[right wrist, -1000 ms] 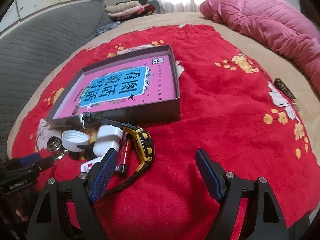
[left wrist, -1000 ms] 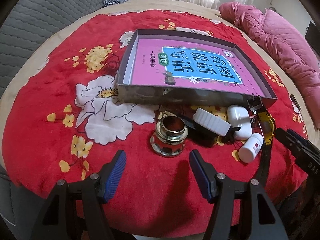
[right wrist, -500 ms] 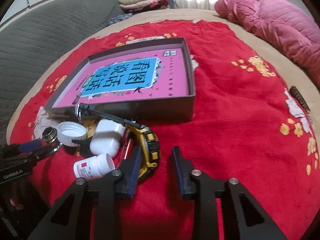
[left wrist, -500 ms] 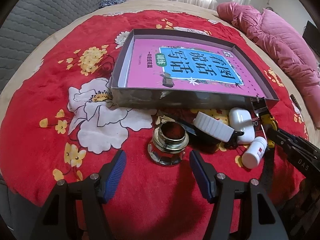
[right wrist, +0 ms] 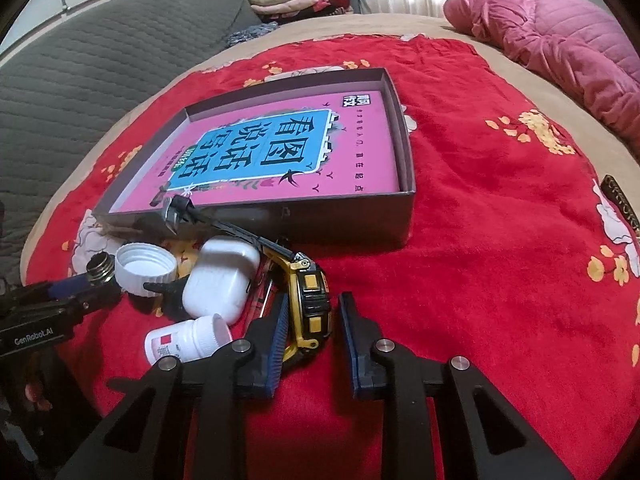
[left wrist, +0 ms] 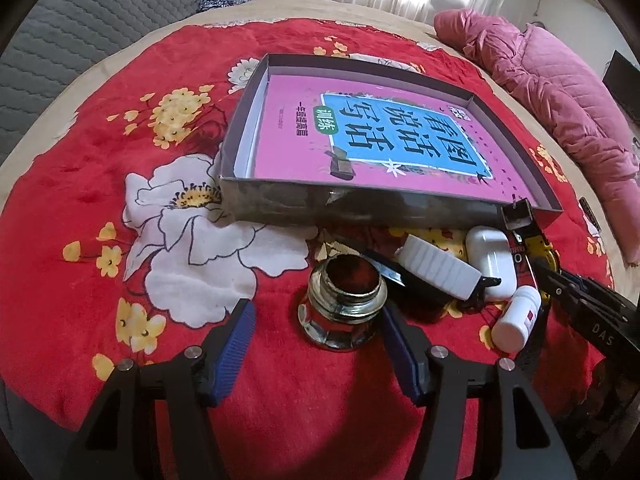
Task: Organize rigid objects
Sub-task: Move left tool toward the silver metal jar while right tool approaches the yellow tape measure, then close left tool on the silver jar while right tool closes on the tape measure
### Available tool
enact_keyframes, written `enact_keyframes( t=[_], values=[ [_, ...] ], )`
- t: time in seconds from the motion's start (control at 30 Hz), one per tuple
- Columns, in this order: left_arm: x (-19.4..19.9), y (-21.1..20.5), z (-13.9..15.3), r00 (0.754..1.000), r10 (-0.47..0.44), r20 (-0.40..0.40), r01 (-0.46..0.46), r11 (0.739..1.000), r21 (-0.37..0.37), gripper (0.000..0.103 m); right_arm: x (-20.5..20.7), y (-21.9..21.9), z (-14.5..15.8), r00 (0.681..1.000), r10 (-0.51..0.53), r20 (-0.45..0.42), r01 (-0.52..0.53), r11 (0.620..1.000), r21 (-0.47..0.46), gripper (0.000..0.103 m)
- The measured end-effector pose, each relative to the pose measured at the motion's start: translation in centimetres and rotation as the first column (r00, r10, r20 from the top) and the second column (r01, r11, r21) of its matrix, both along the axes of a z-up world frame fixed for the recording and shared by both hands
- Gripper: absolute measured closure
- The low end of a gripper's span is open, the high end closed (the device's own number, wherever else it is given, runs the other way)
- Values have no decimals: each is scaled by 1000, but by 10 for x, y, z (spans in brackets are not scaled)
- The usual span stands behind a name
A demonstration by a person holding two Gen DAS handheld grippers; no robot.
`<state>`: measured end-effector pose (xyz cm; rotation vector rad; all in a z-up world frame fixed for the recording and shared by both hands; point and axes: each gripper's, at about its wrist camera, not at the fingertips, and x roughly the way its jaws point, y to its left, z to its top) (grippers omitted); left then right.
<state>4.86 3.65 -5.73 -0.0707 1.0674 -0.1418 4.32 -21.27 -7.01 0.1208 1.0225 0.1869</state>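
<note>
While the left tongs (left wrist: 316,350) gape, the right tongs (right wrist: 310,322) have closed round the watch (right wrist: 308,300).

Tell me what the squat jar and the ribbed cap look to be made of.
Squat jar: apparently clear glass, glossy, since the red cloth shows through it and its threaded neck glints; a metal rim cannot be ruled out.
Ribbed cap: likely white plastic, matte, with moulded vertical ridges around its side.

A plush red blanket (left wrist: 100,168) carries a shiny metal fitting (left wrist: 343,308) and a glossy white plastic case (right wrist: 220,276).
</note>
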Motion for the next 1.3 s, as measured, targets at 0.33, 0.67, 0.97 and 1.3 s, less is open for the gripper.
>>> enact_keyframes(
  t=[0.33,0.67,0.97,1.3],
  values=[
    [7,3,-3,1000,3,10,-3,1000,-29,50,5,-1,-2,1000,6,2,-6,1000,9,78],
    [13,11,-7,1000,24,16,-23,996,-87,56,8,3,-4,1000,21,19,-21,1000,-8,78],
    [11,12,-5,1000,12,23,-10,996,-83,60,7,7,0,998,43,47,-41,999,-30,84],
    [5,15,1,1000,10,24,-8,995,-104,60,6,3,3,998,33,50,-32,999,-10,84]
  ],
)
